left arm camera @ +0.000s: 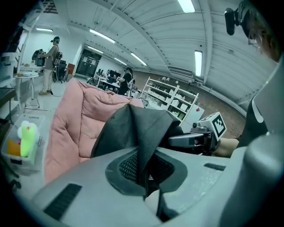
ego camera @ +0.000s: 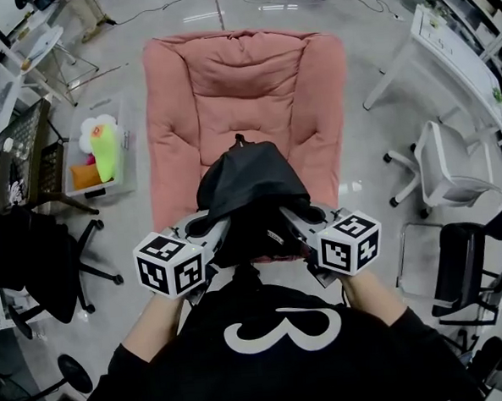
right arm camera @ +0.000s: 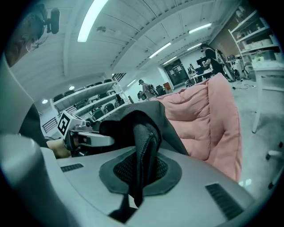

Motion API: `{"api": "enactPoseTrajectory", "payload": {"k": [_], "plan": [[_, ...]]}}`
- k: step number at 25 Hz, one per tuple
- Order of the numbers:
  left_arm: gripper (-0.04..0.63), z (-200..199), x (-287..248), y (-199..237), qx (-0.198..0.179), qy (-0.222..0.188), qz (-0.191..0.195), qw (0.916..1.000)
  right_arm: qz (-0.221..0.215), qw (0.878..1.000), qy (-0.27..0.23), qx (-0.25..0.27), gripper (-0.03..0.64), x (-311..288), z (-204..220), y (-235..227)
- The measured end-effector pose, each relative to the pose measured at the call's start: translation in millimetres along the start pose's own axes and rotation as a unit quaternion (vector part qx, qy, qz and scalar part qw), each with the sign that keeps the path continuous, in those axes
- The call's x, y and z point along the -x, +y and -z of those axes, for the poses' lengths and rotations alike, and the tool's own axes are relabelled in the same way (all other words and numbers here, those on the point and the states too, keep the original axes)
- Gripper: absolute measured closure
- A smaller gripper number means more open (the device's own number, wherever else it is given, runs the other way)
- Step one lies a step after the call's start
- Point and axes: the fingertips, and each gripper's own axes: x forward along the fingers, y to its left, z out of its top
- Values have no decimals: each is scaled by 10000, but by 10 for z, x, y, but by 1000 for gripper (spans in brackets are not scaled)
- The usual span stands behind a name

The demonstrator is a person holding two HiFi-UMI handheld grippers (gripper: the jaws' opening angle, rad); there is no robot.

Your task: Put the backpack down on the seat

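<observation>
A black backpack (ego camera: 249, 191) hangs in the air over the front edge of the pink padded seat (ego camera: 244, 94), held up from both sides. My left gripper (ego camera: 212, 227) is shut on a fold of its black strap (left arm camera: 144, 146), which runs down between the jaws. On the other side my right gripper (ego camera: 296, 221) is shut on a mesh-lined strap (right arm camera: 143, 155). The pink seat (left arm camera: 75, 128) shows behind the bag (left arm camera: 133, 126) in the left gripper view, and the seat (right arm camera: 208, 119) lies past the bag (right arm camera: 133, 122) in the right gripper view too.
A clear bin with toys (ego camera: 100, 154) stands on the floor left of the seat. Black office chairs (ego camera: 43, 267) are at the left, a white chair (ego camera: 448, 166) and white desk (ego camera: 445, 48) at the right. People stand far back in the room (left arm camera: 49, 62).
</observation>
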Motion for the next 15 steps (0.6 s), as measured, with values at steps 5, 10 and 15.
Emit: {"api": "enactPoseTrajectory", "payload": {"k": [5, 10, 15], "plan": [[584, -94, -208, 407, -13, 137, 136, 9998, 257, 9996, 37, -73, 606, -356, -79, -198], [584, -114, -490, 699, -75, 347, 166, 9992, 458, 9987, 105, -195, 606, -623, -67, -474], [584, -126, -787, 928, -152, 586, 135, 9981, 754, 9965, 350, -13, 604, -839, -46, -769]]}}
